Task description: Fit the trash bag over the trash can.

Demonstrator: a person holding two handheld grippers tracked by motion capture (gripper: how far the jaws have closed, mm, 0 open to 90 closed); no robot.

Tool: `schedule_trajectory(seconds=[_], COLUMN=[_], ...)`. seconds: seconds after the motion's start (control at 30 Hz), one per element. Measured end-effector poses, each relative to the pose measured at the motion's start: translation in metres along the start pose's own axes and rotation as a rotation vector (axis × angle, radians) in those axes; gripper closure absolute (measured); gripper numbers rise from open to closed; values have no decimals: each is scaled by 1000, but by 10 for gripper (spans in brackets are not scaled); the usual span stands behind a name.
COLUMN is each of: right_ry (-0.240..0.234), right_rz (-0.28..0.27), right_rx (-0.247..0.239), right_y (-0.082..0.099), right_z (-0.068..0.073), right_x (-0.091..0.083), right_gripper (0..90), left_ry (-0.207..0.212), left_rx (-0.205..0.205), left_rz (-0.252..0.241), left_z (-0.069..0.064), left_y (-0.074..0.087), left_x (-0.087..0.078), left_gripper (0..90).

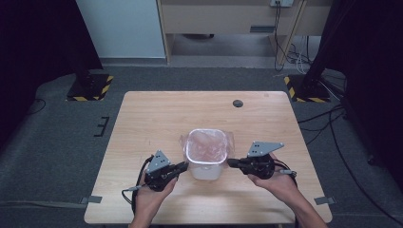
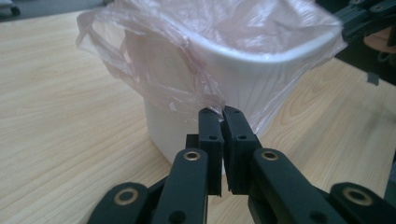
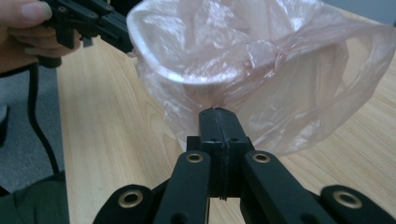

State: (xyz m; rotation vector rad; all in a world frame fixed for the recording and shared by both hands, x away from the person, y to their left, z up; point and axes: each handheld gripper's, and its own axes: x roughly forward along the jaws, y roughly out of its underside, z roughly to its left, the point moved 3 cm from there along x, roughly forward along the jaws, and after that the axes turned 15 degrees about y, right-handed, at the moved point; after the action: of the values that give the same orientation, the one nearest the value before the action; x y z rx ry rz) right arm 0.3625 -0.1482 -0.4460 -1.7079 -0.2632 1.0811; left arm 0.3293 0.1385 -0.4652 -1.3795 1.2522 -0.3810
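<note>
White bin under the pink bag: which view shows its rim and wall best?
The left gripper view: the white bin sits close, its rim and wall plain beneath the pink bag. The high view shows the bin small, from above. In the right gripper view the film veils nearly all but a stretch of rim.

A light wooden tabletop (image 1: pixel 157 118) carries a small dark round spot (image 1: pixel 237 103) near its far edge, well beyond the fingers. Grey tape tabs (image 1: pixel 94 199) sit at the near corners, and black marks (image 1: pixel 102 126) lie on the grey carpet (image 1: pixel 47 142) off the left edge. Past the far edge, two stand bases with yellow-black striped edges (image 1: pixel 90 88) flank a wooden cabinet (image 1: pixel 223 19), with loose cables (image 1: pixel 290 52) beside it.
</note>
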Motion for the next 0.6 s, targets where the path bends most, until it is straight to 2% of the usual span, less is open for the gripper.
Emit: schedule_trajectory(seconds=[0.27,0.47,0.53,0.6], right_ry=[13,21,23,28], right_rz=[35,40,32,18], right_rx=[16,26,22,26], right_y=[12,16,15,15], right_z=[-2,-3,-3,-3], right_x=[8,11,9,7], right_gripper=[900,900,885,796], left_ry=[-20,-24,-35,-50], left_rx=[1,7,15,25], left_rz=[59,65,55,40], left_z=[6,8,7,6], left_y=[8,8,6,4], left_x=[8,7,4,0], left_gripper=[865,845,783,684])
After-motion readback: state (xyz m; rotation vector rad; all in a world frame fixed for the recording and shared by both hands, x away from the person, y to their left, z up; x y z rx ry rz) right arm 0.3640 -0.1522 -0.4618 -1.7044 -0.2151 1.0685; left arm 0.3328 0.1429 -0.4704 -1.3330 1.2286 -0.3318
